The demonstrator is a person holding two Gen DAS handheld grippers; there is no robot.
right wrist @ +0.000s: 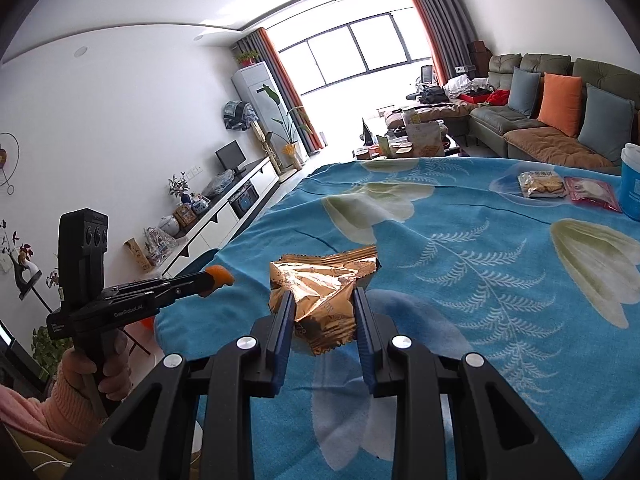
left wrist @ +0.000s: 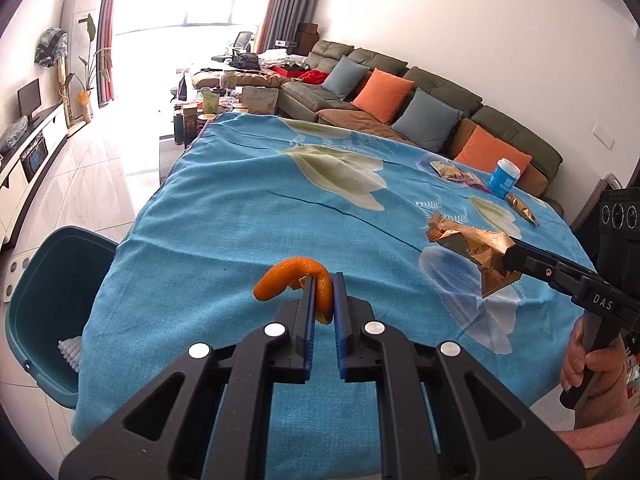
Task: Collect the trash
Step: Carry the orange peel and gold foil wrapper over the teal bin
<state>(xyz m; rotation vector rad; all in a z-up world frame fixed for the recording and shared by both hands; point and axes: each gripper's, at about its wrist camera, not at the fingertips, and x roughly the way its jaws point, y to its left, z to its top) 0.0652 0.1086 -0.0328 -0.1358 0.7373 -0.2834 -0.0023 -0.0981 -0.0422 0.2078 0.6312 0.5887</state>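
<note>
- Trash, left to right: bin (left wrist: 44, 312), teal, sits on the floor at the left edge of the tabletop (left wrist: 240, 208); a white foam net lies inside it against the near wall.
- Orange peel (left wrist: 296, 284): curled strip, pinched at one end by the left gripper (left wrist: 323, 294). Jaws nearly closed, only the peel's thickness between the blue pads. Free end curves up and to the left. Peel is over the near-left part of the blue floral cloth; from the right wrist view it shows as an orange tip (right wrist: 219, 274) past the left gripper's (right wrist: 208, 280) fingers, near the tabletop's left edge.
- Gold wrapper (right wrist: 320, 292): crumpled foil, clamped by the right gripper (right wrist: 323, 312). Jaws partly closed, each pad pressing a side of the wrapper; its upper flap sticks out beyond the fingertips. From the left wrist view the wrapper (left wrist: 468, 248) hangs at the right gripper's (left wrist: 508, 264) tip, clear of the cloth.
- Farther right on the tabletop, well apart from both grippers: clear snack pack (right wrist: 540, 184), red pack (right wrist: 592, 192) just beside it, blue tub (right wrist: 632, 184) at the right edge.
- Second gold sachet (left wrist: 522, 208) lies near the tub, seen in the left wrist view only.
</note>
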